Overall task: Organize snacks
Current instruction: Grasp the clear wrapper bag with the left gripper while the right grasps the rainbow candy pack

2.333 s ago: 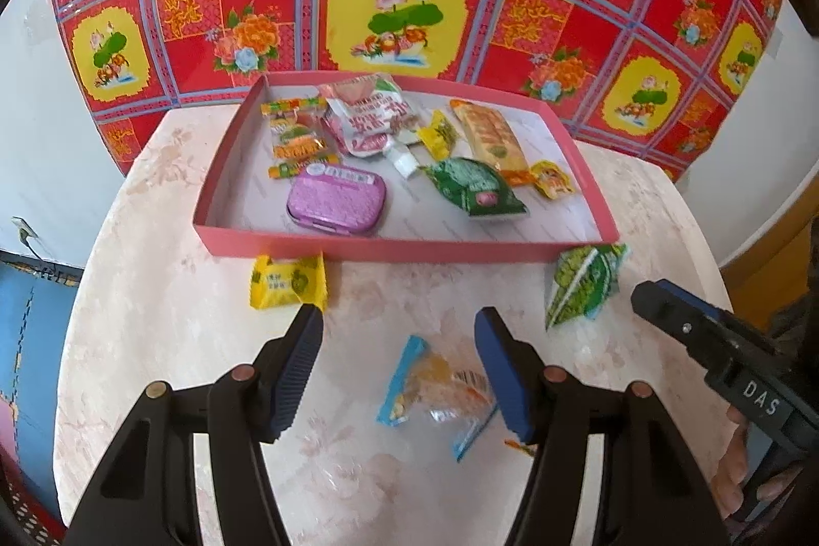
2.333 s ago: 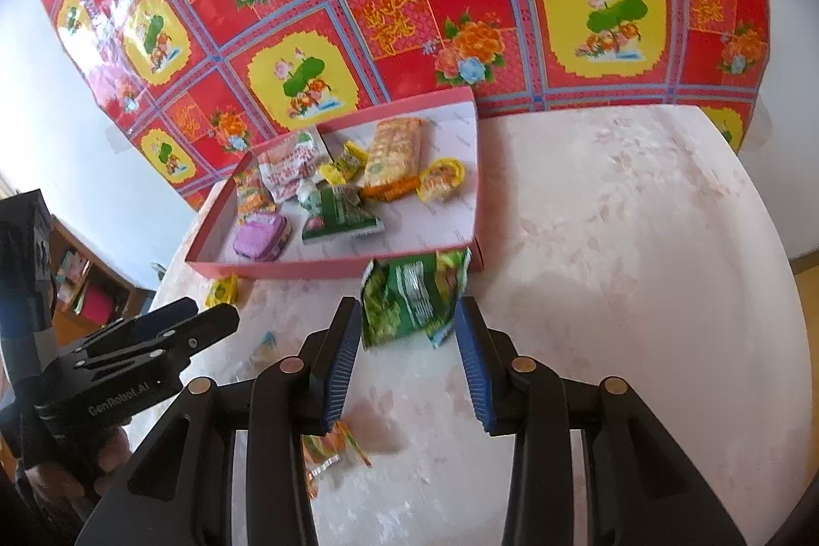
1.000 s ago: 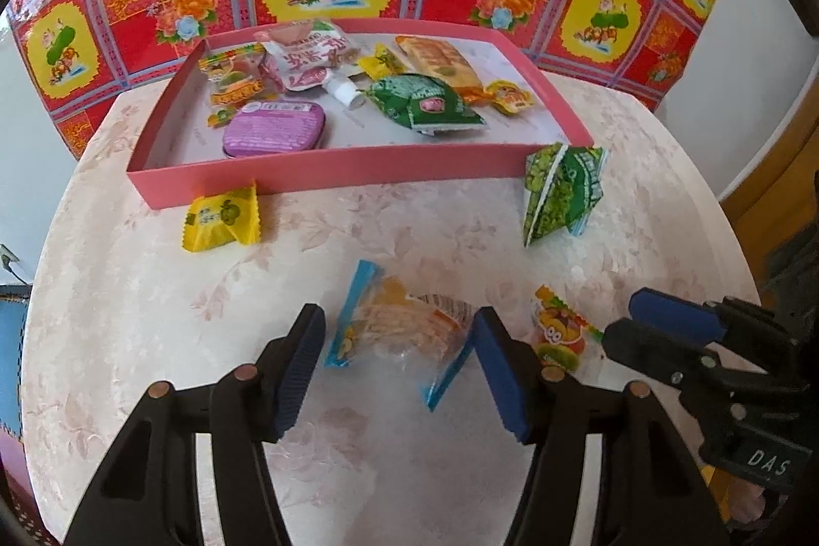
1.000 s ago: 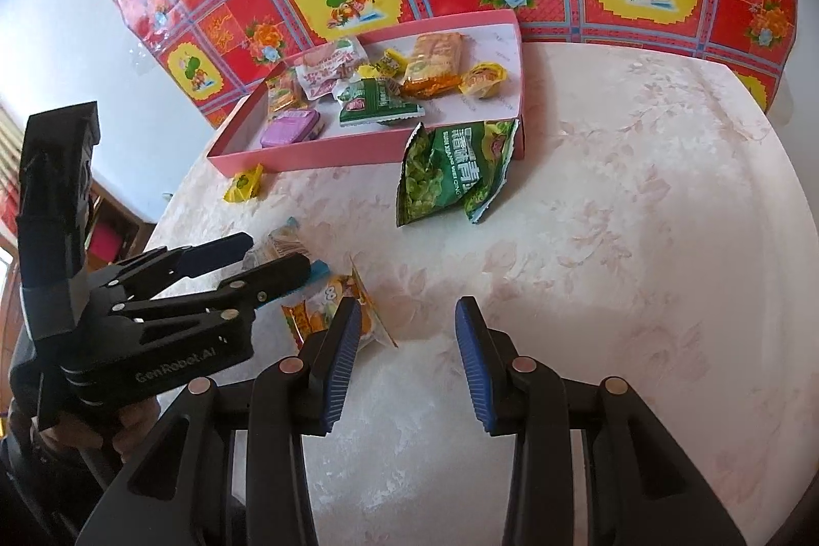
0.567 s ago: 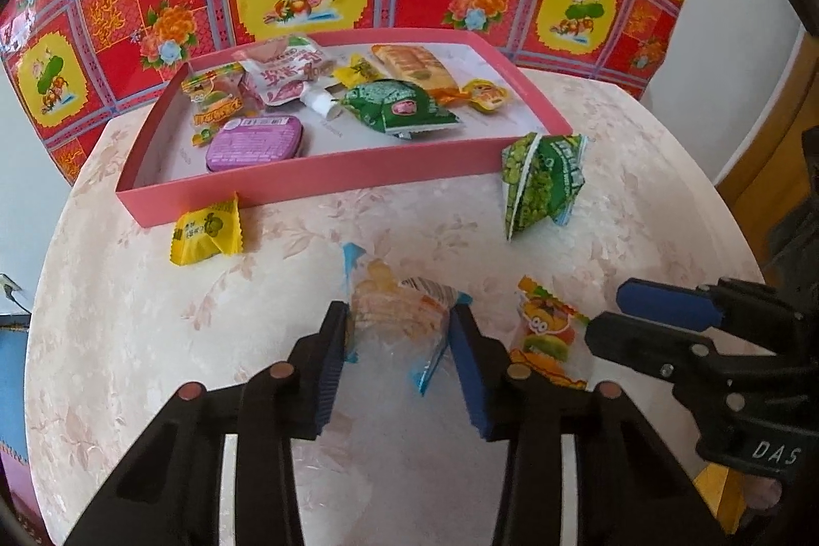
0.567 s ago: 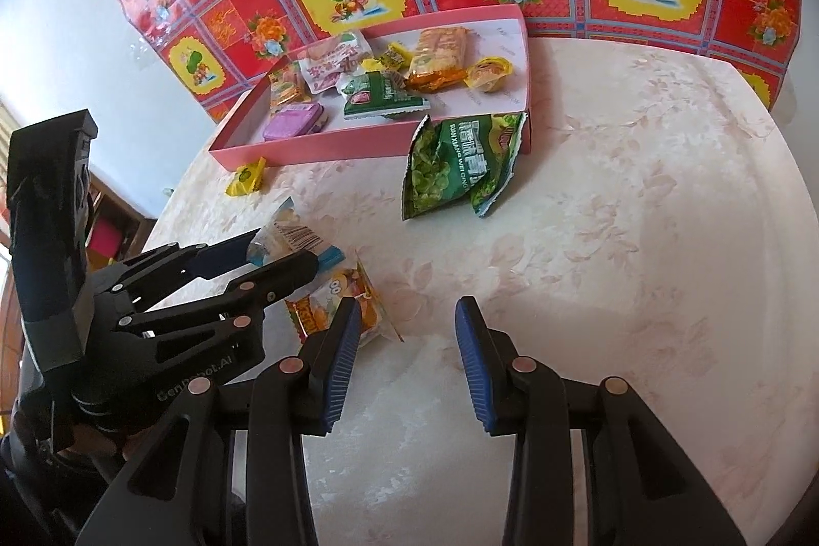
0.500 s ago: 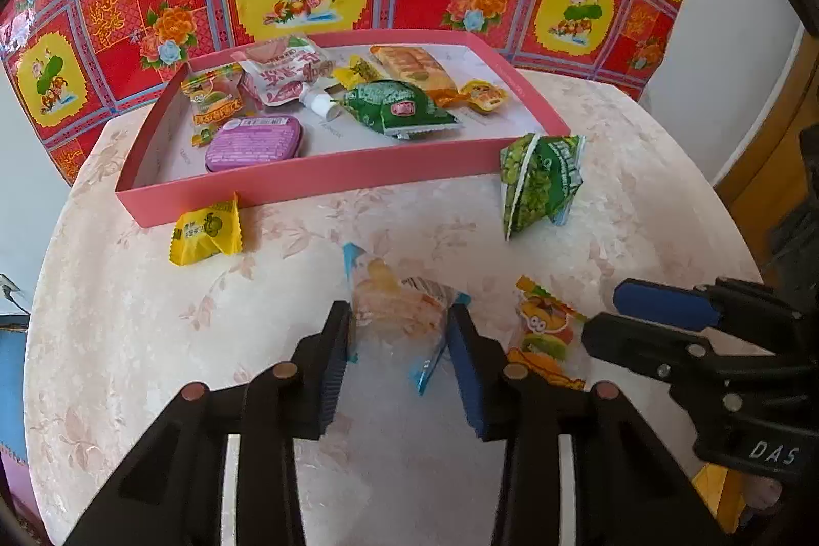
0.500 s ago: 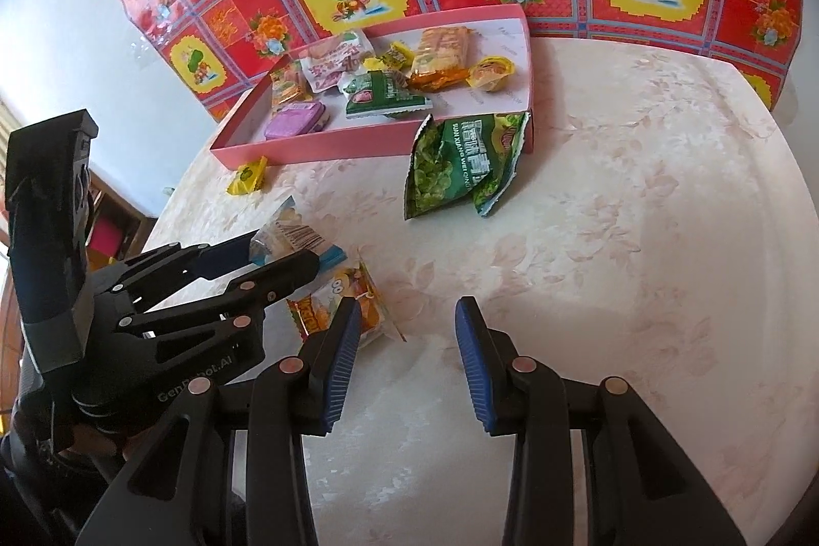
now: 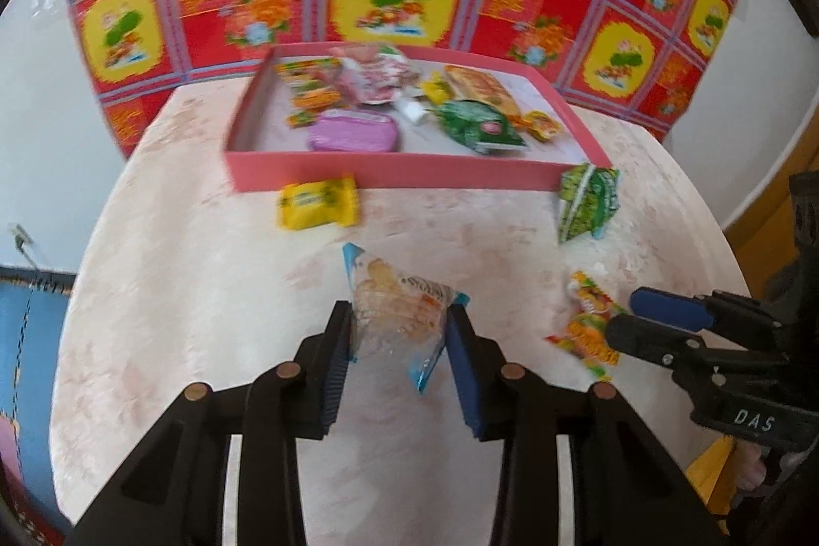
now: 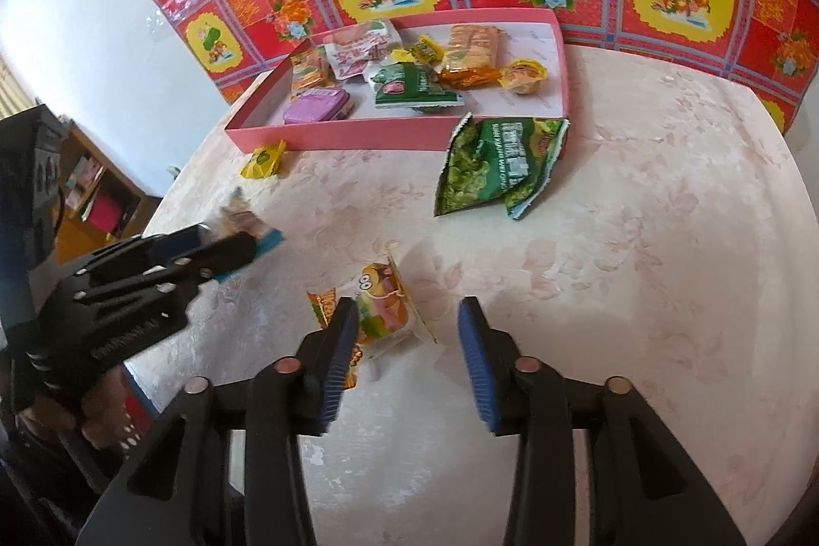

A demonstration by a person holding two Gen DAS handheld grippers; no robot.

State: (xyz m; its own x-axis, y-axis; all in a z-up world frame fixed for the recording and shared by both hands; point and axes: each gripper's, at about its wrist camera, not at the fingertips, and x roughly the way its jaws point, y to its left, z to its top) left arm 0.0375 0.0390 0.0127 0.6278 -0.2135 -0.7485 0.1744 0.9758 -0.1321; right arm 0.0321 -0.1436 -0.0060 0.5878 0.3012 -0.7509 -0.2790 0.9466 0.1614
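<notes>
My left gripper (image 9: pixel 399 327) is shut on a clear snack packet with blue ends (image 9: pixel 396 308), held just above the marble table. In the right wrist view the left gripper (image 10: pixel 220 250) is at the left with that packet (image 10: pixel 245 222). My right gripper (image 10: pixel 408 315) has its jaws opening. An orange cartoon packet (image 10: pixel 381 305) lies on the table between them, against the left finger and apart from the right one. The left wrist view shows the right gripper (image 9: pixel 660 322) over this orange packet (image 9: pixel 588 323). A pink tray (image 9: pixel 399 176) holding several snacks stands at the back.
A green pea packet (image 10: pixel 501 167) leans at the tray's (image 10: pixel 358 136) right corner. A yellow candy (image 9: pixel 317 204) lies before the tray's front wall. The round table drops away on all sides. A wooden shelf (image 10: pixel 97 193) stands at the left. A red patterned cloth covers the wall.
The left jaws closed on the clear packet and carried it toward the tray. The right jaws widened, with the orange packet now between them.
</notes>
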